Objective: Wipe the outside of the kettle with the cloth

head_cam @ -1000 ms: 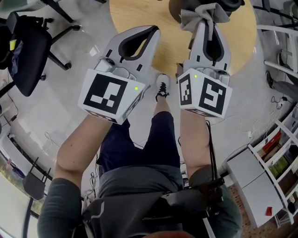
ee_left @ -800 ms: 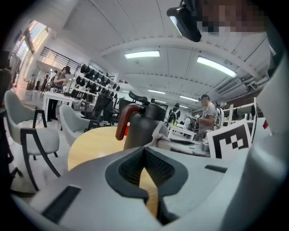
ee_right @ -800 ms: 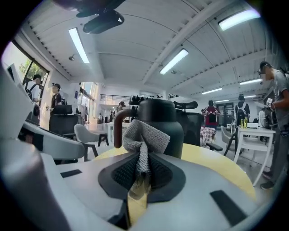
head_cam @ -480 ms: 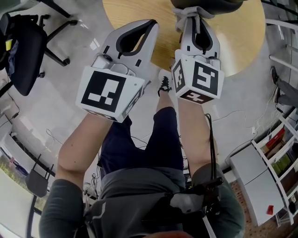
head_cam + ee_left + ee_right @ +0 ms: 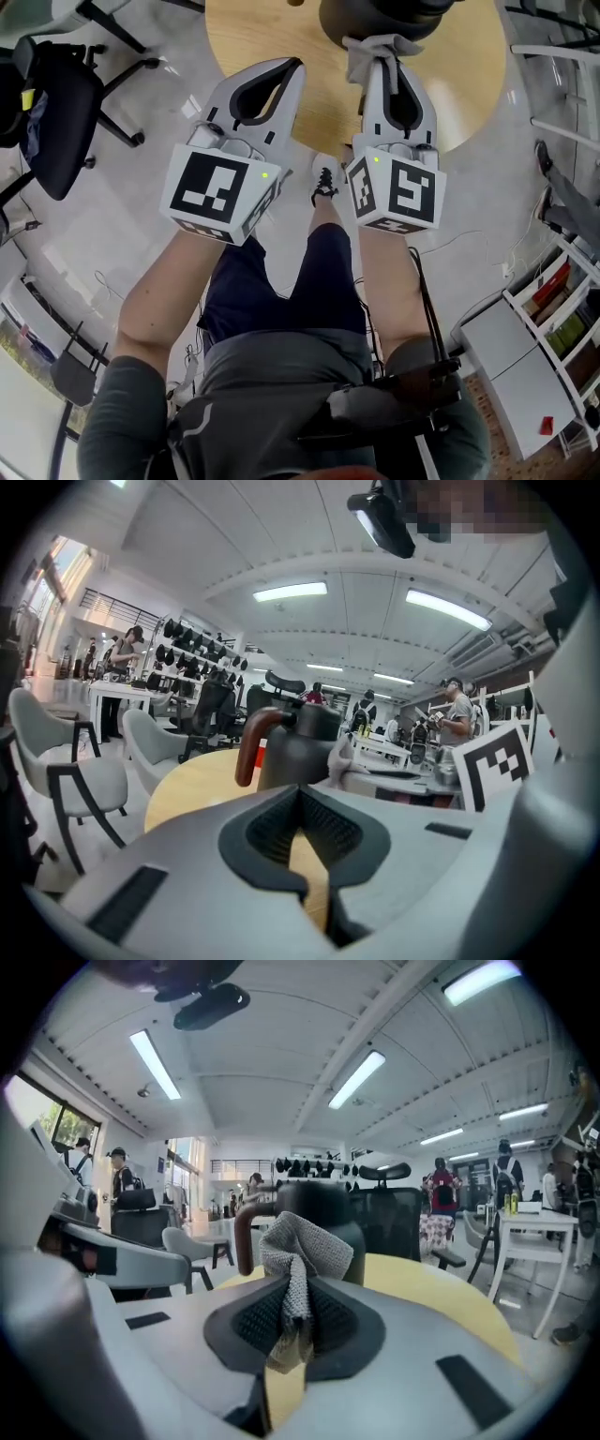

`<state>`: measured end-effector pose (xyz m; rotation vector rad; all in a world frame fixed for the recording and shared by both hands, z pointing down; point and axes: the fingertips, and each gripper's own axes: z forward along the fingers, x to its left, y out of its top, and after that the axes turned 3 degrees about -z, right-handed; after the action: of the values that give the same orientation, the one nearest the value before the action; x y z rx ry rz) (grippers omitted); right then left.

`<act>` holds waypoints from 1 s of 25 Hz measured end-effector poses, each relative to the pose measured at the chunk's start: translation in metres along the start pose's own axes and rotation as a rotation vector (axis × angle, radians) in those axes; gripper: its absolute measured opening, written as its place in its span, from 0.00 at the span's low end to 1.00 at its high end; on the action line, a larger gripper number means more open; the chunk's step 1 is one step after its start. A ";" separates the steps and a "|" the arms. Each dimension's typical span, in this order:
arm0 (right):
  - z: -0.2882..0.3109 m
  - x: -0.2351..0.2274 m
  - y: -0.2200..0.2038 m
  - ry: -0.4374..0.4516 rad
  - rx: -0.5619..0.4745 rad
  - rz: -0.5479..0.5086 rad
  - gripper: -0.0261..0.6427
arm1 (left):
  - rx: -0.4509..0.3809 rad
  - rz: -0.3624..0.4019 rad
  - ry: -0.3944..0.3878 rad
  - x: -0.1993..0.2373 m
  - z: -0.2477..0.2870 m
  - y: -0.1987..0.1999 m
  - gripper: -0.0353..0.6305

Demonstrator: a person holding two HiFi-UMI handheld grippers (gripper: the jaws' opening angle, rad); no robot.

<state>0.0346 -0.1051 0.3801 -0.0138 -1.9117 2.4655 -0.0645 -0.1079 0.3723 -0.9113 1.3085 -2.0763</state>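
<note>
In the head view, the dark grey kettle (image 5: 375, 13) stands at the top edge of the picture on the round pale wooden tabletop (image 5: 262, 37). My right claw (image 5: 380, 60) is clamped on the grey knitted cloth (image 5: 373, 47), and the bunched end sits right against the kettle's near side. My left claw (image 5: 292, 66) is left of the kettle and nearer me, apart from it.

In the left gripper view, that claw (image 5: 301, 791) has its jaws together with nothing between them. The kettle (image 5: 302, 754) is straight ahead, its curved brown handle (image 5: 247, 748) turned to the left. The cloth (image 5: 342, 761) shows at the kettle's right flank.

In the right gripper view, the claw (image 5: 295, 1309) pinches the cloth (image 5: 302, 1252) between its ribbed pads. The loose fold fans upward, directly in front of the kettle (image 5: 323, 1202).

To wipe well, I judge I should hold the clamp firm and push only the free fold onto the kettle wall. I would then sweep it round the body in long passes, with the hard claw tips kept off the surface. Nothing steadies the kettle, so side pressure could slide or tip it. I would press lightly, or bring the left claw onto the handle.
</note>
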 end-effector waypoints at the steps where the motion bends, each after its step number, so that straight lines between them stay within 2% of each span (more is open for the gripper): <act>1: -0.006 -0.004 0.015 -0.009 -0.033 -0.010 0.12 | -0.006 0.008 -0.005 -0.005 -0.001 0.009 0.06; 5: -0.020 -0.028 0.059 -0.027 -0.116 -0.028 0.12 | -0.031 0.031 -0.024 -0.027 0.001 0.034 0.06; 9: -0.009 -0.038 0.071 -0.013 -0.135 -0.045 0.11 | -0.041 0.031 -0.026 -0.036 0.012 0.038 0.06; 18: 0.009 -0.042 0.019 -0.017 -0.099 -0.076 0.11 | -0.021 -0.010 0.019 -0.017 0.039 0.009 0.06; 25: 0.026 -0.040 -0.041 0.024 0.006 -0.034 0.12 | 0.006 -0.024 0.037 -0.010 0.054 -0.013 0.06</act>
<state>0.0748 -0.1215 0.4257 -0.0106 -1.8791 2.4374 -0.0182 -0.1259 0.3985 -0.8939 1.3158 -2.1237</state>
